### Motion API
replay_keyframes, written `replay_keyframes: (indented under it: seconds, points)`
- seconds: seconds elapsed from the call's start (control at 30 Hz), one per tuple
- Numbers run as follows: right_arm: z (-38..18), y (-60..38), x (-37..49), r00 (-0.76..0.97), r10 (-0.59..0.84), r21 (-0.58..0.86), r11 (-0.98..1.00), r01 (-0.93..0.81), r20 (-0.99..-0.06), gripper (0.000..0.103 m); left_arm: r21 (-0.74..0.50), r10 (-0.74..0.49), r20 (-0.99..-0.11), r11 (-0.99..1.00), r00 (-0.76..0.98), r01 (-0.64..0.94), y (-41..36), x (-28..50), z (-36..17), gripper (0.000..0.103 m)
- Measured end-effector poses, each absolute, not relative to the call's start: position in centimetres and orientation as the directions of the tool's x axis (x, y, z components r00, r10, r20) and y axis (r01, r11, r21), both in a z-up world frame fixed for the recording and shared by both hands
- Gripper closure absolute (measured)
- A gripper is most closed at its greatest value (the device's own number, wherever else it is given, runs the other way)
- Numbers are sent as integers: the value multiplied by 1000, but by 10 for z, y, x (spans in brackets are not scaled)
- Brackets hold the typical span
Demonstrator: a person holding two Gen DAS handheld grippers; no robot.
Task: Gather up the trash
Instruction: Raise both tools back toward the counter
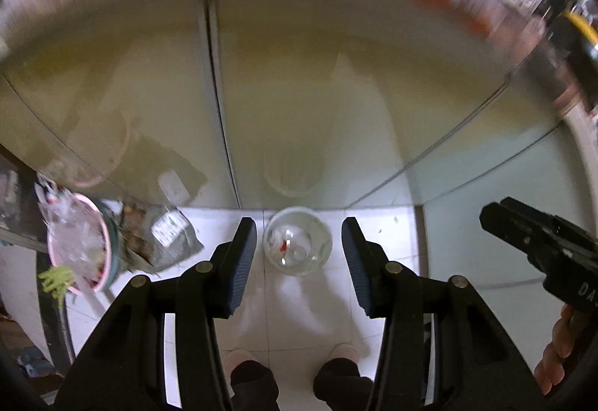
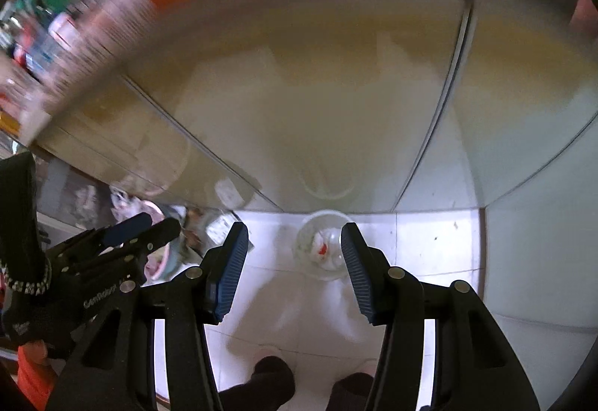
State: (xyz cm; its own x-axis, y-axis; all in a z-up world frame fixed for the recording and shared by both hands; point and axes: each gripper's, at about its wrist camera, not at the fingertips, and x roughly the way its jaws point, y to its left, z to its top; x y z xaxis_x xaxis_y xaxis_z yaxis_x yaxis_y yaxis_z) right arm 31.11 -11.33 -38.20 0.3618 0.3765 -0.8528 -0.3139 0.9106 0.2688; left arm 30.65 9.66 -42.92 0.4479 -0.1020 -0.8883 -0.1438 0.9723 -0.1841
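**Below, one clear cup of scraps on the floor**

Below both grippers stands one clear plastic cup [image 1: 297, 241] on the white tiled floor [image 1: 299, 302], close to the foot of a pale glossy cabinet front [image 1: 299, 104]. Inside it lie a few crumpled scraps, one with a red spot; what they are cannot be made out. A dim reflection of the cup shows in the cabinet face above it.

To the left sits one pink bin [image 1: 80, 242] lined with a clear bag, holding wrappers and something green at its rim. One grey-brown snack packet [image 1: 164, 235] lies just beside it on the floor.

Two grippers are in view. The left gripper [image 1: 299, 254] has its fingers apart with nothing between the pads; the cup shows in the gap but lies far beneath. The right gripper [image 2: 295, 257] likewise stands parted and empty, one finger partly covering the cup. Each appears at the edge of the other's camera, cut off.

Two dark-socked feet [image 1: 295, 385] in pale slippers show at the bottom edge. The shelves along the top are smeared by blur and unreadable.
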Motion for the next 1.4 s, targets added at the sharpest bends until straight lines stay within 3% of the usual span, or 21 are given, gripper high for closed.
replay_keyframes:
  seconds: [0.1,0.33,0.57,0.7,0.9,1.1,1.4]
  points:
    - [-328,-111,301,406,375,259,914,-313,-833,55,-190,-95,-864,971,494,-147,104,302,-372,49]
    - [-224,-110,270,538,349,231,933,-276,-767,55,-200,-85,-785,972,614,-121,126,287,-241,47]
    - [-149,-109,246,681,289,202,957,-207,-673,54,-176,-97,-700,984,708,-40,145,268,-159,40]
    - [-118,-110,236,753,252,183,967,-176,-608,43,-152,-95,-658,988,747,-8,148,260,-130,31]
    - [-90,-111,246,816,226,156,973,-168,-532,31,-142,-101,-624,990,775,14,143,276,-110,26]
    - [-85,-116,292,827,264,140,965,-223,-497,30,-127,-61,-598,992,799,-19,129,326,-104,25]
    - [-79,-147,393,770,364,156,930,-333,-524,30,-149,8,-618,981,786,-127,109,424,-97,25]
